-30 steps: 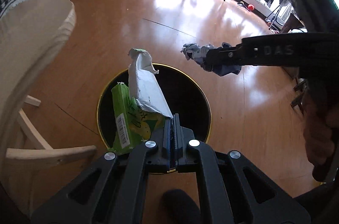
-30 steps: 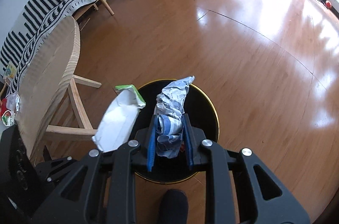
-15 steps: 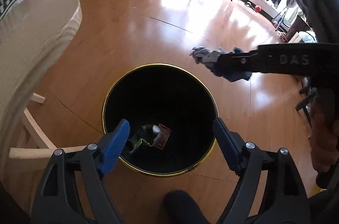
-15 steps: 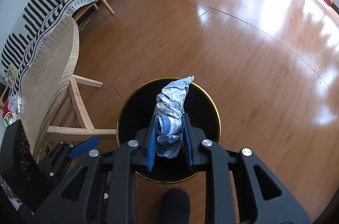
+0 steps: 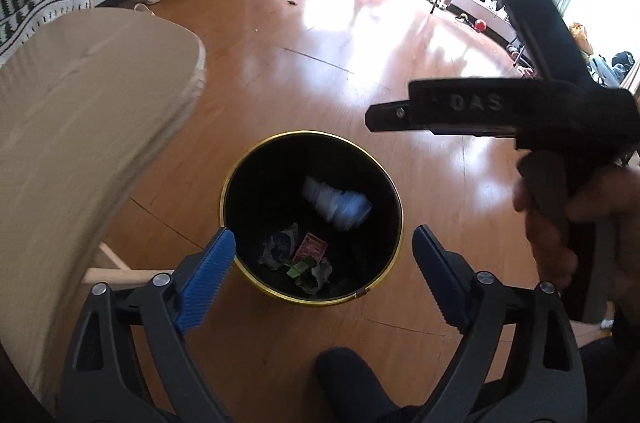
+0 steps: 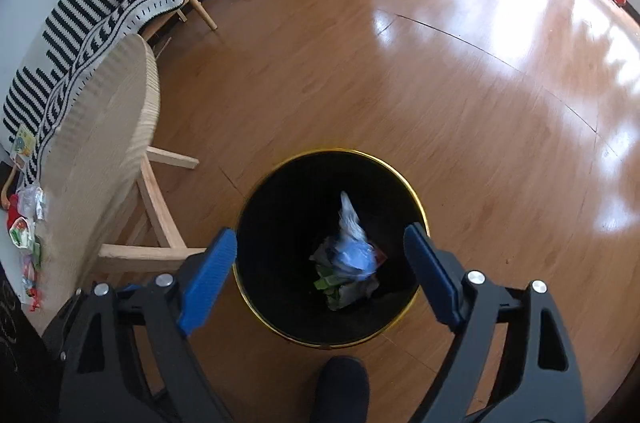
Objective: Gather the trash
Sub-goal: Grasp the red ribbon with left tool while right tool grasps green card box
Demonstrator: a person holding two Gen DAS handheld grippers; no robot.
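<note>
A black bin with a gold rim [image 5: 224, 191] [image 6: 420, 207] stands on the wood floor below both grippers. My left gripper [image 5: 322, 239] hovers over its near edge, jaws opening, nothing between them. My right gripper [image 6: 320, 235] is above the bin too, its jaws opening and bare. A crumpled blue-and-white wrapper [image 5: 336, 205] [image 6: 352, 247] is blurred, dropping inside the bin. Green carton scraps and other litter [image 5: 296, 255] lie at the bottom. In the left wrist view a finger [image 5: 400, 111] of the right gripper shows side-on, held by a hand [image 5: 560, 223].
A round pale wooden table [image 5: 80, 143] [image 6: 104, 127] stands left of the bin, with more wrappers [image 6: 24, 231] on its far side. A bench with a striped blanket [image 6: 80, 7] lines the wall. A dark shoe tip [image 5: 348, 375] is near the bin.
The left gripper opened, the green carton dropped into the bin, and the gripper drew up and back. The right gripper then opened and its blue-and-white wrapper fell into the bin.
</note>
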